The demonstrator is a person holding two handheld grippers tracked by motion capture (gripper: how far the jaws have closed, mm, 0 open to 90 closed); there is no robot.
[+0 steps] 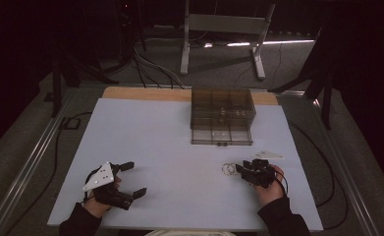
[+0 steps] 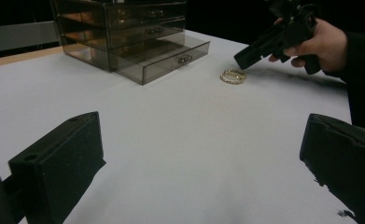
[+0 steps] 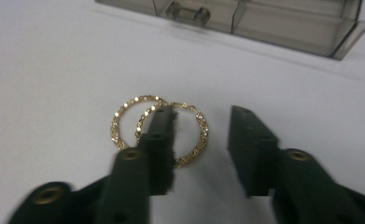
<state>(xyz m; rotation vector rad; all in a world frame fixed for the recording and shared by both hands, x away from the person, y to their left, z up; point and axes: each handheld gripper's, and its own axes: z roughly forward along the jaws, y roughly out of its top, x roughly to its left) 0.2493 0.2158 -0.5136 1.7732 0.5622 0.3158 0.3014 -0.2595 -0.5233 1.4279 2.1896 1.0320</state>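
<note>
From the high view, a pale blue-white table top [image 1: 179,147] carries a smoked-grey clear plastic drawer box [image 1: 222,115] at its far middle, with the lowest drawer [image 1: 222,135] pulled out towards the person. The pair of thin gold hoop rings [image 1: 227,169] lies on the bare surface near the front of that drawer. The right gripper [image 1: 239,169], held in a hand [image 1: 268,184] with a dark sleeve, points at the rings with its tips just beside them. The left gripper [image 1: 133,179] sits well apart at the near left, its jaws spread wide with nothing between them.

In the left gripper view, its own two black jaws stand far apart over bare table — empty. Farther off, the rings [image 2: 232,76] lie flat near the open drawer [image 2: 171,58], and the right gripper [image 2: 245,55] hangs tilted down just above and beside them.

In the right gripper view, the two overlapping sparkly rings [image 3: 159,128] rest on the table — one jaw stands in front of the nearer hoop, the other to the side of it. The jaws are partly closed with a clear gap left; whether a pad touches the ring I cannot tell. The drawer's handle [image 3: 188,12] shows beyond.
</note>
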